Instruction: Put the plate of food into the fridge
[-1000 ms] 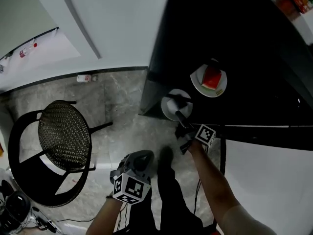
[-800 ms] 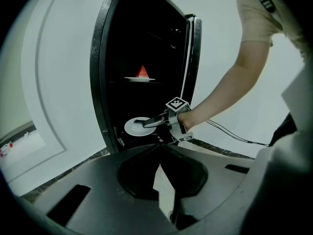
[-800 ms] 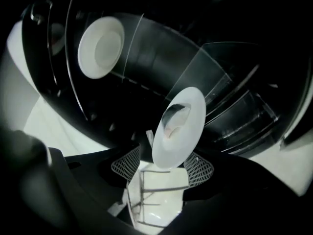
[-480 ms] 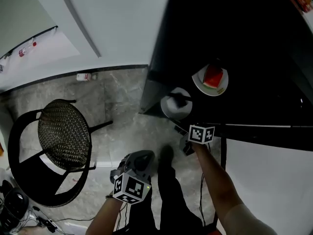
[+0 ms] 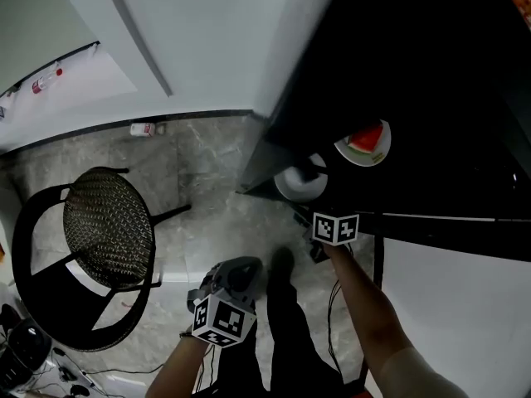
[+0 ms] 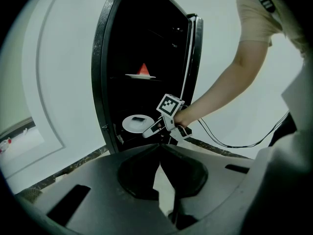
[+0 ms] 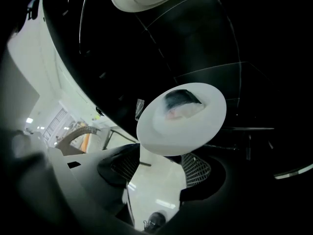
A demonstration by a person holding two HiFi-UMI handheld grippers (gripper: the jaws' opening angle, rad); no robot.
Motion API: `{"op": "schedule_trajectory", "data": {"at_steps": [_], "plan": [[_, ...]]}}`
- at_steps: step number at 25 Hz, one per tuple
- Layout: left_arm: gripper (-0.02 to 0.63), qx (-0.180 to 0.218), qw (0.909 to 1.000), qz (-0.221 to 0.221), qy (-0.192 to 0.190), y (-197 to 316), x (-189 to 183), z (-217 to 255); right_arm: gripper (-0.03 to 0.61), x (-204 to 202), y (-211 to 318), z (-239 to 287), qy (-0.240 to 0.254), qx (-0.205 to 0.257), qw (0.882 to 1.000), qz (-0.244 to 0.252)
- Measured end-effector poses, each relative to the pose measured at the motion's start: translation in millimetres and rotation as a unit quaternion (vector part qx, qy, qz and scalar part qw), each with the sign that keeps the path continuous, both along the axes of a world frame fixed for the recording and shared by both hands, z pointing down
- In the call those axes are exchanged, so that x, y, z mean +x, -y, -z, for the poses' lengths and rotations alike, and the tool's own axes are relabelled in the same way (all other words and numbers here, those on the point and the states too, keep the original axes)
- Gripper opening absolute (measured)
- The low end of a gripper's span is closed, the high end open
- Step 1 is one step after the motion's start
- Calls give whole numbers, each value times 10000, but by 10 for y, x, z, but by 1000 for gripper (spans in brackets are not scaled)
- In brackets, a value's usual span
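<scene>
While two plates point(image 5: 292, 191) point(image 5: 352, 151) sit in fridge point(image 5: 415, 73) | left hand-held gripper point(image 6: 159, 151) together | right hand-held gripper point(image 7: 159, 160) just opened, empty

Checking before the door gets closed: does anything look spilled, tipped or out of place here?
What looks like a small bottle lies on its side on the floor by the wall's base, left of the fridge. Inside, the food plate and the watermelon plate sit flat, nothing spilled.

white plate point(image 7: 161, 131) with pale food point(image 7: 183, 106), lying flat inside open black fridge point(image 6: 103, 72)
</scene>
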State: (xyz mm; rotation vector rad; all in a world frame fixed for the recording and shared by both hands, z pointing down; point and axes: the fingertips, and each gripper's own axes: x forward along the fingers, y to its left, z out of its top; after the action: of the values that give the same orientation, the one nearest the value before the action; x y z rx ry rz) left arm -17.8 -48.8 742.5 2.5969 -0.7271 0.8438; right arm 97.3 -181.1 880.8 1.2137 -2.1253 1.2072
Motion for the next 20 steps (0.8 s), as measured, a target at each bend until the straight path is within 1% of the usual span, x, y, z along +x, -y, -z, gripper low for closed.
{"op": "schedule_trajectory", "data": {"at_steps": [4, 13, 20], "plan": [[9, -41, 10000, 6, 1, -23, -30, -29, 264, 6, 25, -16, -129, -55, 9999, -81], [9, -87, 9999, 51, -1, -27, -93, -70, 263, 28, 179, -26, -214, -78, 9985, -498], [9, -139, 9999, 94, 6, -9, -104, -115, 262, 57, 273, -32, -280, -84, 9979, -573]]}}
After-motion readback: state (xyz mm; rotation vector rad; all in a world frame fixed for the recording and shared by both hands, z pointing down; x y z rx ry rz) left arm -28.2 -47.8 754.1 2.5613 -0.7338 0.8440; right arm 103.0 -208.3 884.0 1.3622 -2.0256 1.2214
